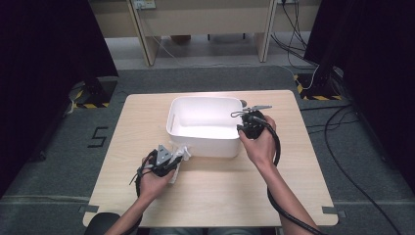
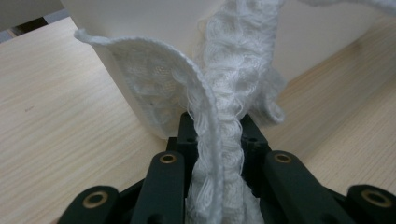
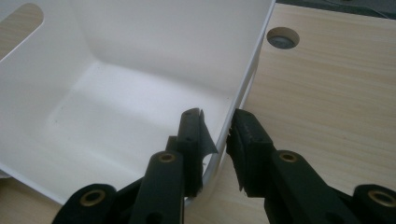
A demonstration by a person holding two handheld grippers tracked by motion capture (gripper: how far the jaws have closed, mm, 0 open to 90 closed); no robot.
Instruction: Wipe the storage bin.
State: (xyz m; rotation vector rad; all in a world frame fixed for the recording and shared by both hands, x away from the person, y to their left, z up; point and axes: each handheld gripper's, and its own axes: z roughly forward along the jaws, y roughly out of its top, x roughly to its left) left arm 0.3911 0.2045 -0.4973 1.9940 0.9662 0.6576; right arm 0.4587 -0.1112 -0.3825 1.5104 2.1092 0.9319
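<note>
The left gripper (image 1: pixel 172 157) is clamping a white cloth (image 2: pixel 219 93) just near of the bin (image 1: pixel 203 144); the right gripper (image 3: pixel 217 128) is pinching the bin's right wall. Next, seemingly, lifting the cloth into the bin.

Wooden table (image 1: pixel 215 181), grey carpet (image 1: pixel 58 161), black cables (image 1: pixel 342 147), yellow-black floor tape (image 1: pixel 318 97).

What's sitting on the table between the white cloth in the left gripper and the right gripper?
The white bin stands between them in the high view: the cloth at its near left corner, the right gripper clamped on its right wall.
</note>
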